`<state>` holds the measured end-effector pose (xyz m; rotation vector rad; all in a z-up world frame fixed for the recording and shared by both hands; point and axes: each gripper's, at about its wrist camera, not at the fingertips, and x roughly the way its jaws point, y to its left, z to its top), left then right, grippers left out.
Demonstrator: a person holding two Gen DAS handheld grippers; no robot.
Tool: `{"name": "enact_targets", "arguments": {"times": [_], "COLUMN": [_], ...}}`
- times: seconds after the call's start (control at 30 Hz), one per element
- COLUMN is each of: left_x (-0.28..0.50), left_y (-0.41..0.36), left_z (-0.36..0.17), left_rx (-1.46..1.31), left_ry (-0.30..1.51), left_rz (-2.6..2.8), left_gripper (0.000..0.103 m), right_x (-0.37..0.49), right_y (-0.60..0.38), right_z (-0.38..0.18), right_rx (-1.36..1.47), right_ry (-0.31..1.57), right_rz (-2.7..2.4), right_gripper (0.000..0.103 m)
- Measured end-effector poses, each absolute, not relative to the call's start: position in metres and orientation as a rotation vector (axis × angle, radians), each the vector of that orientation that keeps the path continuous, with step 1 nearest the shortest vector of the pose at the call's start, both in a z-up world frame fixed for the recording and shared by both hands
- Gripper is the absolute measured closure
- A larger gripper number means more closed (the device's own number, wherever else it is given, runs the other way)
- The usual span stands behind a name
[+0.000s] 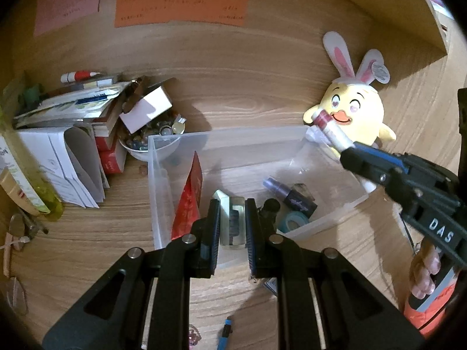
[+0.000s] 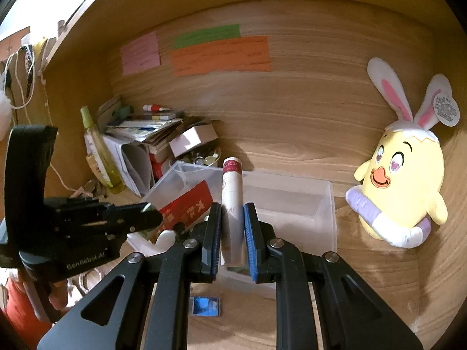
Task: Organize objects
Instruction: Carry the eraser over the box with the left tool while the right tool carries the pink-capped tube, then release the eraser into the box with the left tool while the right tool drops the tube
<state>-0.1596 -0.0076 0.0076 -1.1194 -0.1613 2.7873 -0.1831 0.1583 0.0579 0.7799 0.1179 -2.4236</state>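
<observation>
Nearest the left wrist camera, the left gripper (image 1: 232, 227) has its jaws closed on a small pale-green block with a dark ribbed band (image 1: 232, 218), held over the near rim of the clear plastic bin (image 1: 224, 135). On the wooden desk (image 1: 87, 248) in front of that bin lies a blue pen tip (image 1: 225, 331).

Inside the bin, a red packet (image 1: 189, 201) leans against the left wall, and to the right of the held block lie a purple-capped tube (image 1: 287, 194) and a teal tape roll (image 1: 296, 221).

The right gripper (image 2: 232, 227) pinches a white tube with a dark-red cap (image 2: 232, 201) between its pads, the tube standing roughly upright with its cap pointing away from the camera. In the left wrist view this tube (image 1: 332, 129) sits above the bin's far right corner, slanting up out of the right gripper's jaws. A small blue foil item (image 2: 205, 306) lies on the desk below the right gripper.

Beyond the bin's left corner stands a white bowl of small trinkets (image 1: 151, 143) with a white box (image 1: 146, 108) resting on it, and beside that a pile of books and papers (image 1: 73, 110). A yellow chick plush with bunny ears (image 1: 354, 108) leans against the back panel to the right. Farthest, pink, green and orange paper notes (image 1: 181, 7) are stuck on the wooden wall.
</observation>
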Motion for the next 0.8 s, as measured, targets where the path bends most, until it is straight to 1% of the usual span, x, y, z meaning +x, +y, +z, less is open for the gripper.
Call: {"name": "enact_targets", "arguments": {"times": [0.2, 0.6, 0.8], "left_x": [-0.171, -0.187, -0.187], "left_y": [-0.009, -0.021, -0.016], "left_z": [0.001, -0.016, -0.016], "left_rx": [-1.155, -1.226, -1.220], "left_ry": [-0.178, -0.275, -0.256], "left_rz": [2.799, 2.765, 2.750], "left_gripper": [0.087, 0.087, 0.087], "right_x": [-0.200, -0.232, -0.242], "right_y": [0.156, 0.153, 0.155], "right_z": [0.053, 0.010, -0.001], "right_rx": [0.812, 0.983, 1.038], "right_ry": [0.112, 0.116, 0.122], "right_rz": [-2.436, -2.429, -2.442], "right_gripper": [0.089, 0.089, 0.089]}}
